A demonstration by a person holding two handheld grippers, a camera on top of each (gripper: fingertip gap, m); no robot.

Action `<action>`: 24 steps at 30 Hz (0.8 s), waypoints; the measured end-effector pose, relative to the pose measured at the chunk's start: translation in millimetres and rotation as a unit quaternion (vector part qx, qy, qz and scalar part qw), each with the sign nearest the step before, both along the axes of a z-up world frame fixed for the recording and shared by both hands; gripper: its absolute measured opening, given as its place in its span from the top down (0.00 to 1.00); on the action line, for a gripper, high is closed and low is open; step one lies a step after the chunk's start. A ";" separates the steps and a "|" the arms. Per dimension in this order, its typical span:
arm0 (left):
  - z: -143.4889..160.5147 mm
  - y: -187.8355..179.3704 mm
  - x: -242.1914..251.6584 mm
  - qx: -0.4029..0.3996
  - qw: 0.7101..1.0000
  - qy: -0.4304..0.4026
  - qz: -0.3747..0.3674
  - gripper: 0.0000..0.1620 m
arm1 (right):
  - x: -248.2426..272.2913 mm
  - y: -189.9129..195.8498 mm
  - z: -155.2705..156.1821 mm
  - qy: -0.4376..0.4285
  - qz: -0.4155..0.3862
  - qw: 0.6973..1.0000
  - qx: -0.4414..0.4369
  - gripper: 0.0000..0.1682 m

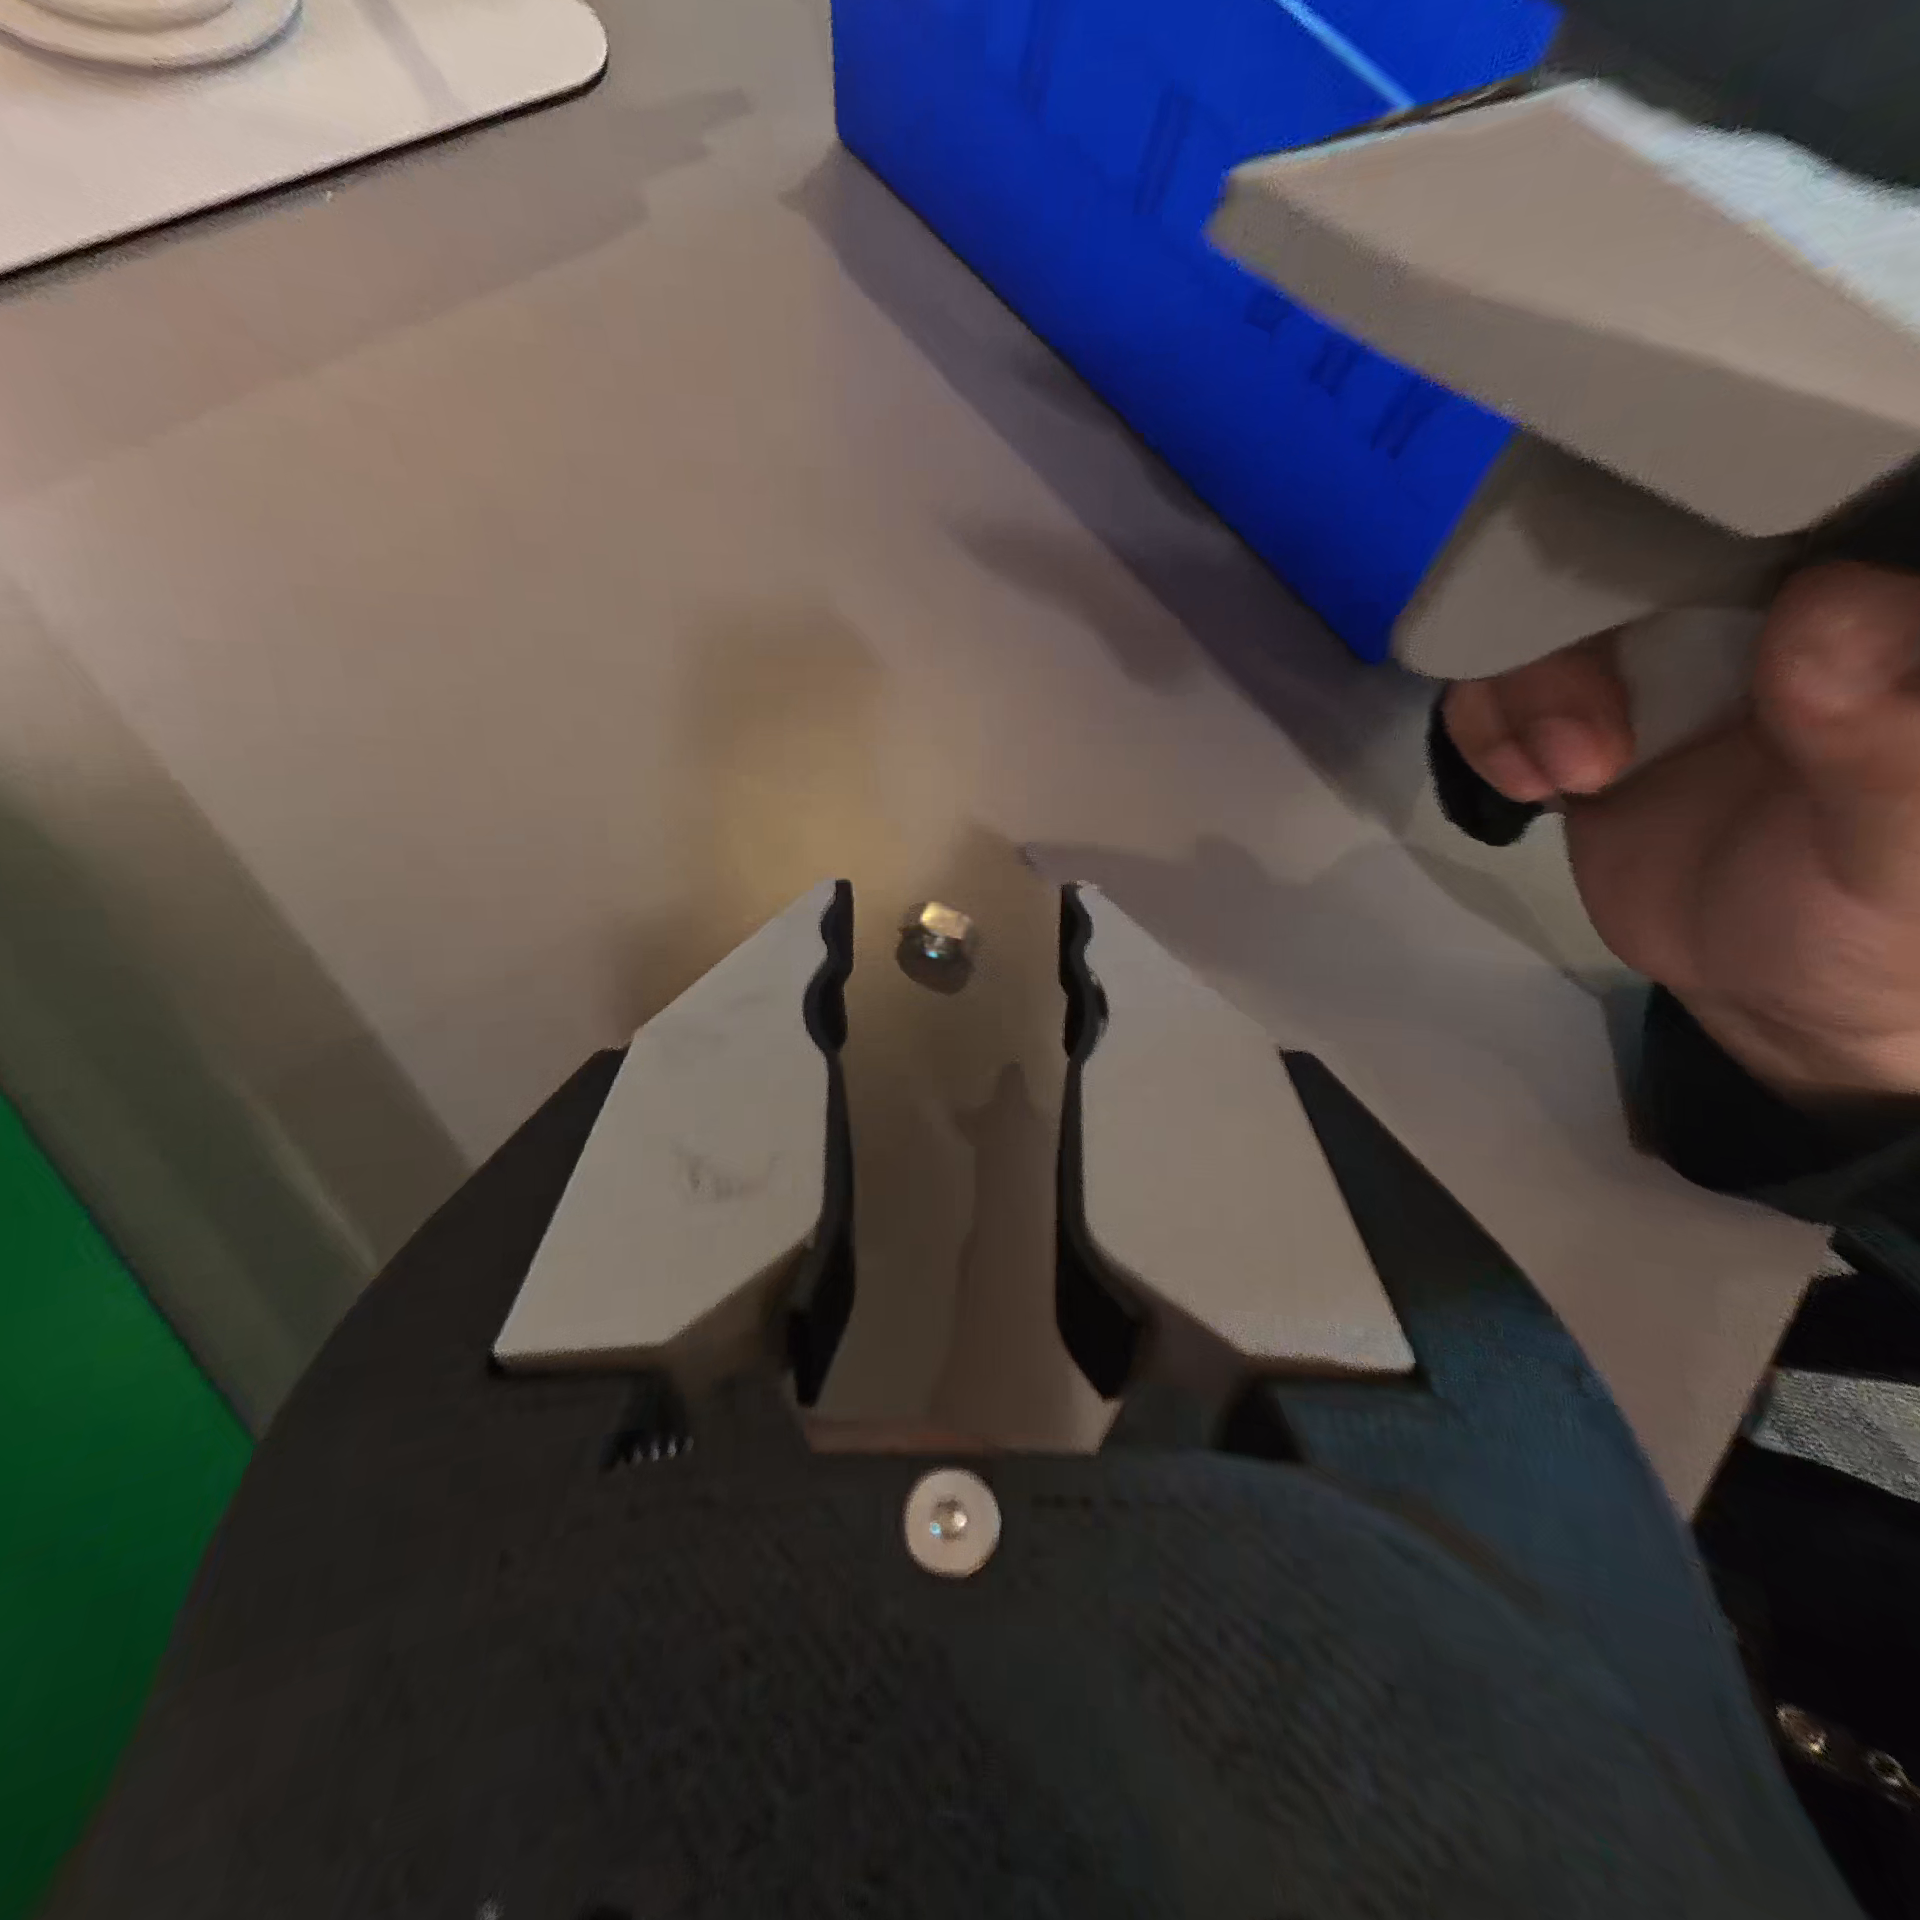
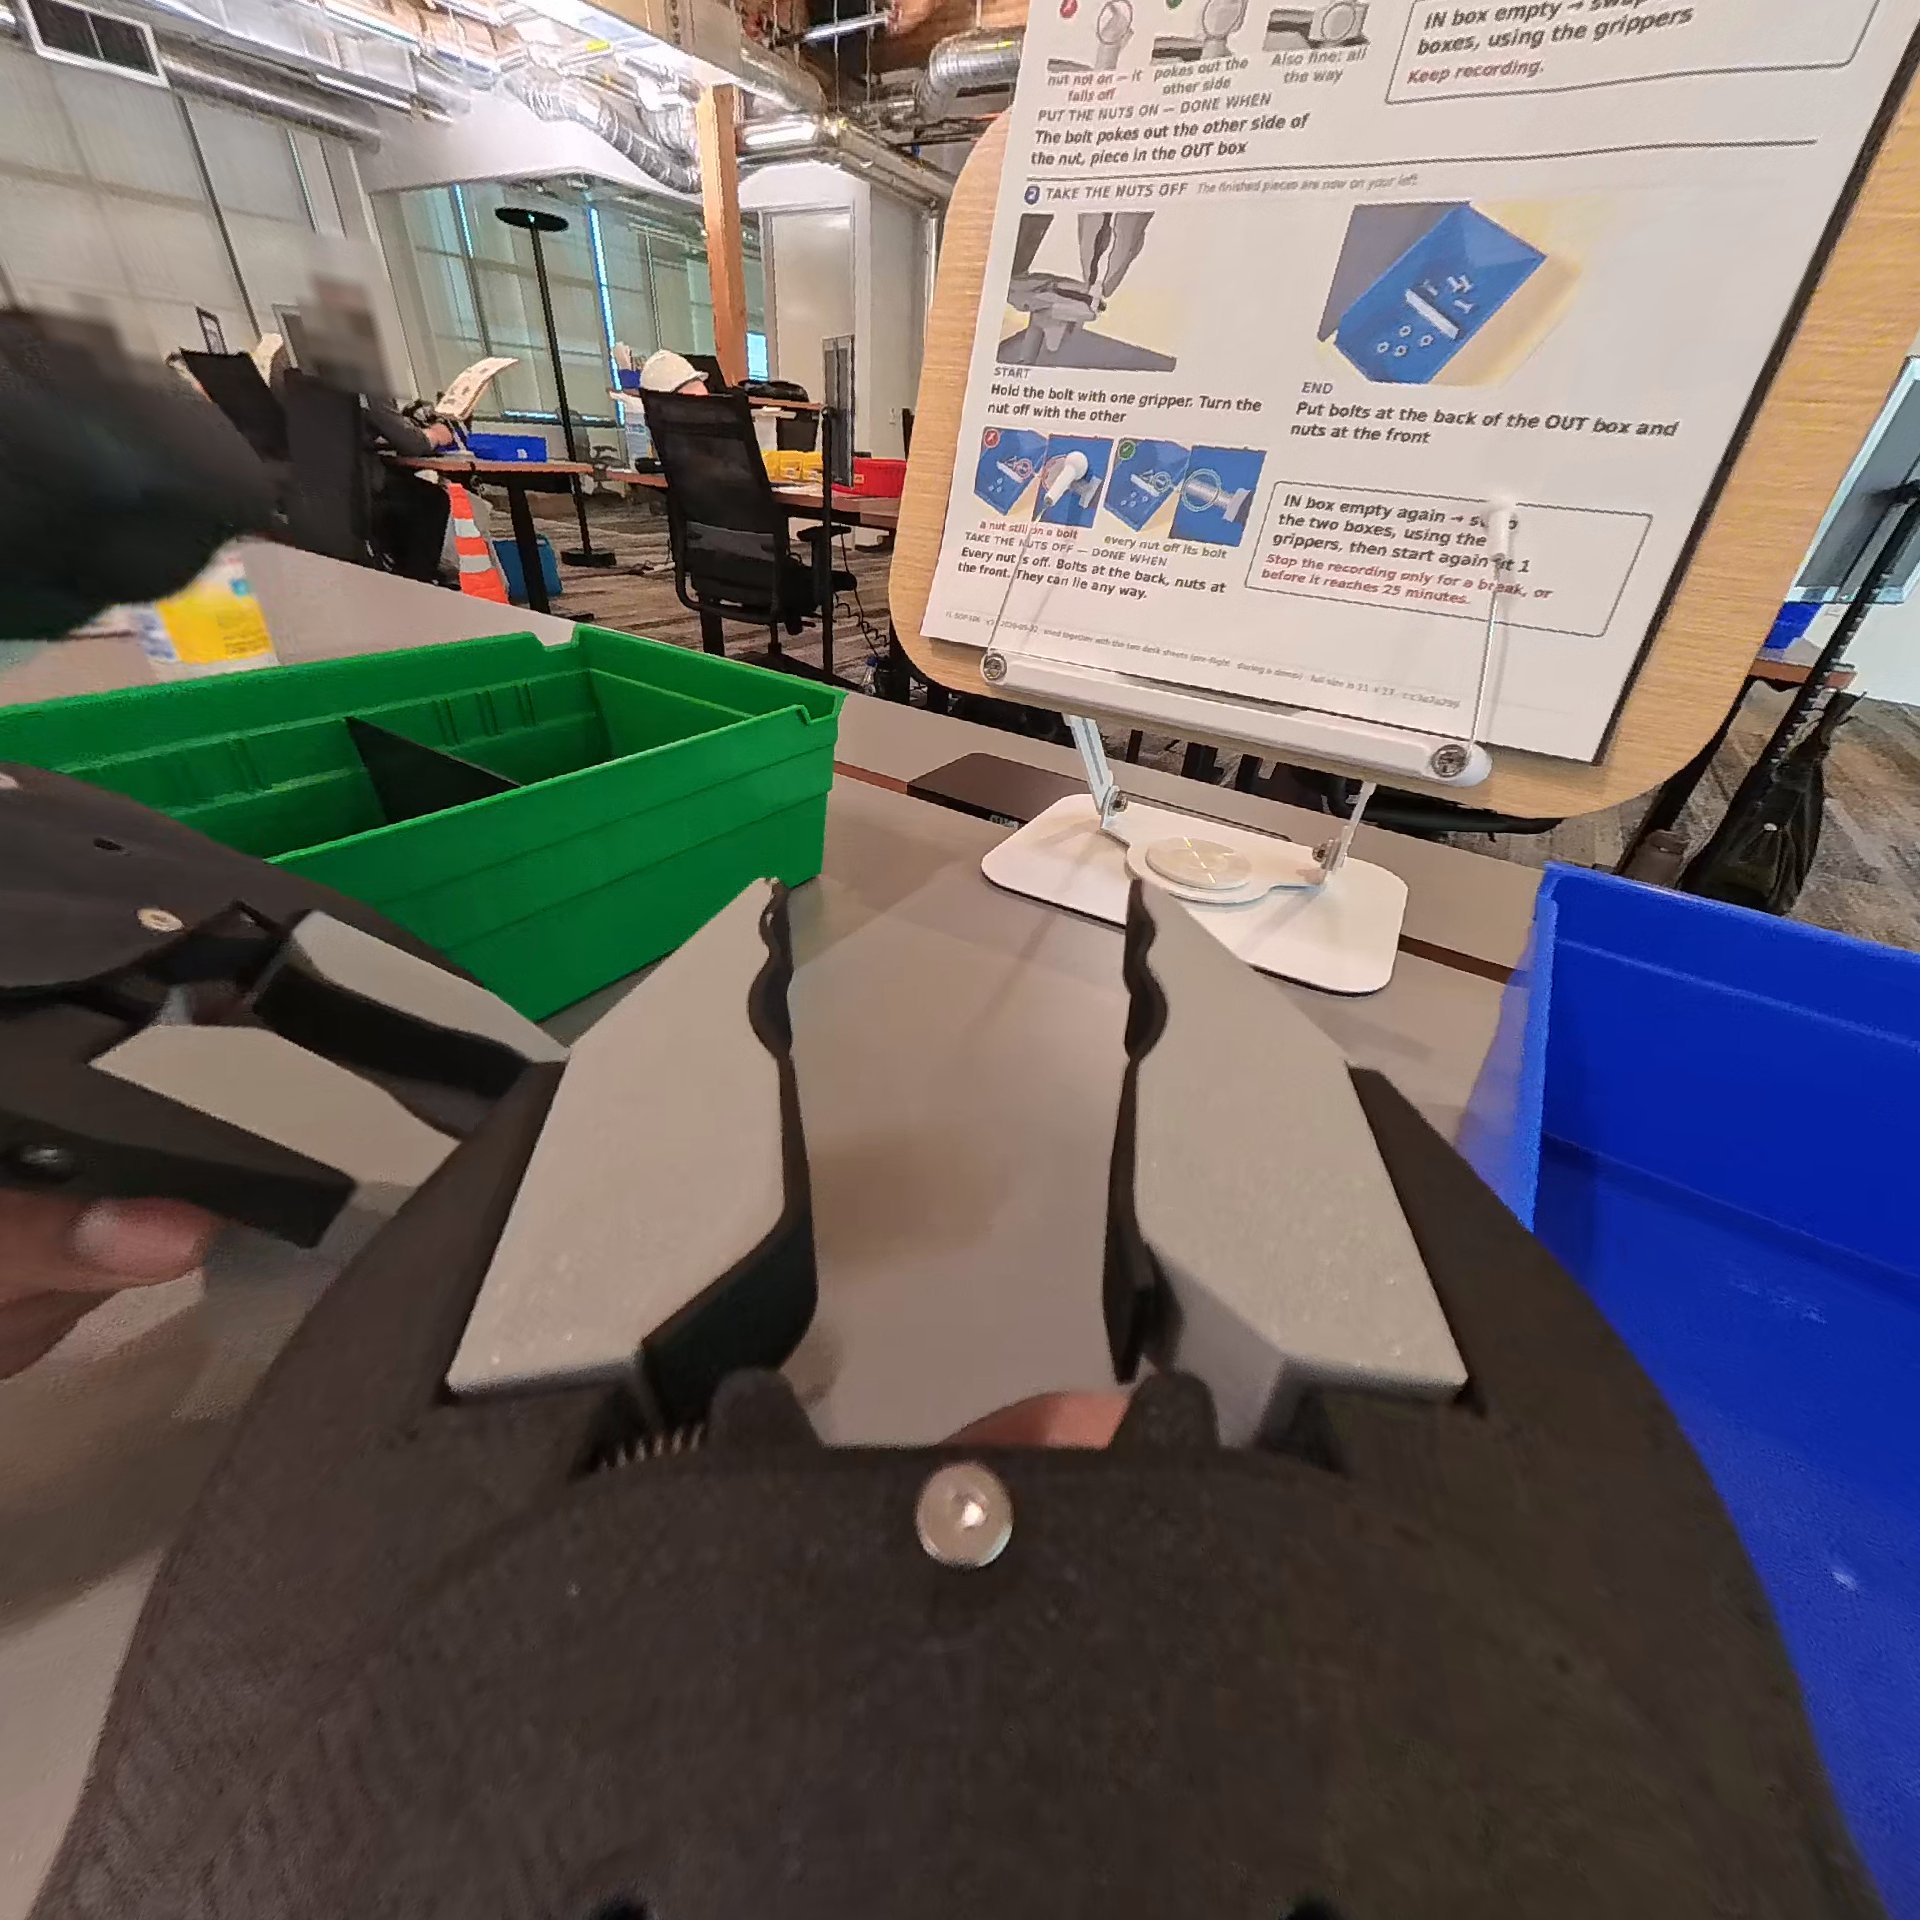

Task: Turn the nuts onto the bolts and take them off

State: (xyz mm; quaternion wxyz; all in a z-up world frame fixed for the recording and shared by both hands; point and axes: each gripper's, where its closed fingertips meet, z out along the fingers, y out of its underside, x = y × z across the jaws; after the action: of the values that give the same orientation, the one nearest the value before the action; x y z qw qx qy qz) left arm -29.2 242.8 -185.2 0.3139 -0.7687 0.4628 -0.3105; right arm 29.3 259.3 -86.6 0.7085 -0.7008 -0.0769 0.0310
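Note:
A small silver bolt with a nut on it point(image 1: 935, 945) lies on the grey table, in the left wrist view. My left gripper point(image 1: 956, 914) is open, pointing down, with the piece between its fingertips and touching neither. My right gripper point(image 2: 951, 914) is open and empty, held level above the table. It also shows in the left wrist view point(image 1: 1621, 343) at the upper right, held by a hand point(image 1: 1745, 831). The left gripper shows at the left edge of the right wrist view point(image 2: 208, 1039).
A blue bin point(image 1: 1143, 260) stands at the right, also in the right wrist view point(image 2: 1714, 1143). A green bin point(image 2: 540, 831) with a black divider stands at the left. A white stand point(image 2: 1226, 894) holds an instruction sheet point(image 2: 1351, 364) at the back. Some 12 cm of space lies between my two pairs of fingers.

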 end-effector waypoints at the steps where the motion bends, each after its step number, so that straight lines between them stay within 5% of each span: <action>1: 5.2 -3.7 -0.4 0.007 1.000 -0.003 -0.005 0.77 | -0.4 0.0 -0.6 -0.001 0.001 1.000 -0.002 0.63; 7: 69.2 3.9 -13.3 0.053 0.997 -0.061 0.004 0.76 | -2.8 0.2 -3.3 -0.001 0.005 1.000 -0.007 0.63; 13: 141.2 107.4 -76.2 0.123 0.984 -0.061 0.110 0.76 | -13.3 -2.6 -8.7 0.001 0.026 0.999 -0.019 0.63; 16: 134.8 168.9 -108.5 0.121 0.980 0.001 0.156 0.76 | -26.5 -3.6 -15.9 0.006 0.055 0.998 -0.037 0.63; 20: 89.6 235.9 -142.3 0.088 0.971 0.122 0.184 0.76 | -49.7 -6.2 -29.6 -0.004 0.101 0.992 -0.077 0.65; 23: 56.9 267.5 -160.0 0.060 0.963 0.189 0.184 0.76 | -69.3 -12.0 -47.8 -0.062 0.158 0.978 -0.122 1.00; 24: 50.9 275.3 -163.2 0.057 0.961 0.197 0.184 0.76 | -70.9 -11.6 -59.3 -0.078 0.161 0.972 -0.150 1.00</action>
State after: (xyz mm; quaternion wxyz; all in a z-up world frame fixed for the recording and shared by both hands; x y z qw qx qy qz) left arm -192.3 518.1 -134.4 0.3118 -0.8673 0.3829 -0.0628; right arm -41.6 247.7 -145.9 0.5726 -0.7778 -0.2387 0.1012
